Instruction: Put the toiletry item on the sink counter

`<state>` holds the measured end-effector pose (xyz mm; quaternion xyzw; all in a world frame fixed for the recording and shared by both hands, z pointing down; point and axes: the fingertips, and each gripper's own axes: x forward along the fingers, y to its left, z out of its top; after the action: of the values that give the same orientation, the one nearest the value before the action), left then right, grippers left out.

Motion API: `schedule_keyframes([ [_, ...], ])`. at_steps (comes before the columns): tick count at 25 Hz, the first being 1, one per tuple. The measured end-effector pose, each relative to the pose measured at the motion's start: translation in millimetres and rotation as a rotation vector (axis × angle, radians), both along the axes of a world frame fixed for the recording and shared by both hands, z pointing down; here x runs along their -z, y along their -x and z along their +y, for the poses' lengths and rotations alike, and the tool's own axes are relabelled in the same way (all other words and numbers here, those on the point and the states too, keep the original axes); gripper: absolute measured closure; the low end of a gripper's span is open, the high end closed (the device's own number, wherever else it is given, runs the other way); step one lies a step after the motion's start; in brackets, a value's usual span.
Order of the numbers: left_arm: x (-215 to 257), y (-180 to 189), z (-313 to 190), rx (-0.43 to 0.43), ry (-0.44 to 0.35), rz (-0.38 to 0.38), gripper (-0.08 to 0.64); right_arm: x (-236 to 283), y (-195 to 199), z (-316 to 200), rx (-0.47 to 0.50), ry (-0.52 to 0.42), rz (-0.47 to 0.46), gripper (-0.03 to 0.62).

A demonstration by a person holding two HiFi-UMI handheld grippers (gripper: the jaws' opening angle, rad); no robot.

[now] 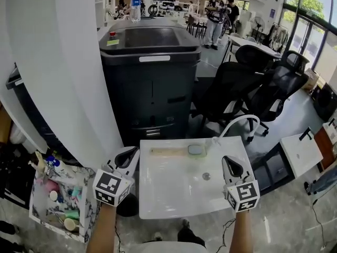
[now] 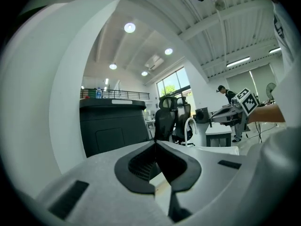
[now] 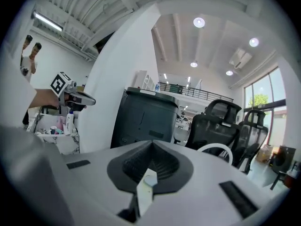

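Your left gripper (image 1: 128, 154) and right gripper (image 1: 230, 165), jaws together and empty, over the sink counter's (image 1: 174, 196) left and right sides.

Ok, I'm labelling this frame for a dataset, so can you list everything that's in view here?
sink counter: one, white, centre, below the camera
faucet: one, white, arched, counter's back right
small pad: one, grey-green, sink's back ledge
toiletry basket: one, marbled, full of bottles, left of the counter
cabinet: one, black, behind the counter
office chairs: two, black, right of the cabinet
column: one, white, left
second sink: one, white, far right
people: two, standing, background
left hand-held gripper: grey, shut, empty, at counter's left edge
right hand-held gripper: grey, shut, empty, at counter's right edge
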<state>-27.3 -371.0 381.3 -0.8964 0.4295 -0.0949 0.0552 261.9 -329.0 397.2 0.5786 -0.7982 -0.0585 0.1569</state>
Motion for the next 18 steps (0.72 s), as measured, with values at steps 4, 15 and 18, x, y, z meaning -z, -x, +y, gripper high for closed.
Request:
schedule_keyframes([
  [4, 11, 0, 8, -0.012, -0.025, -0.008, 0.548, 16, -2, 16, -0.020, -0.028, -0.004, 0.595],
  [15, 20, -1, 24, -0.019, -0.048, -0.015, 0.548, 37, 7, 29, -0.006, -0.072, 0.023, 0.595],
  [18, 22, 0, 25, -0.016, -0.052, -0.015, 0.548, 39, 7, 28, -0.006, -0.076, 0.024, 0.595],
])
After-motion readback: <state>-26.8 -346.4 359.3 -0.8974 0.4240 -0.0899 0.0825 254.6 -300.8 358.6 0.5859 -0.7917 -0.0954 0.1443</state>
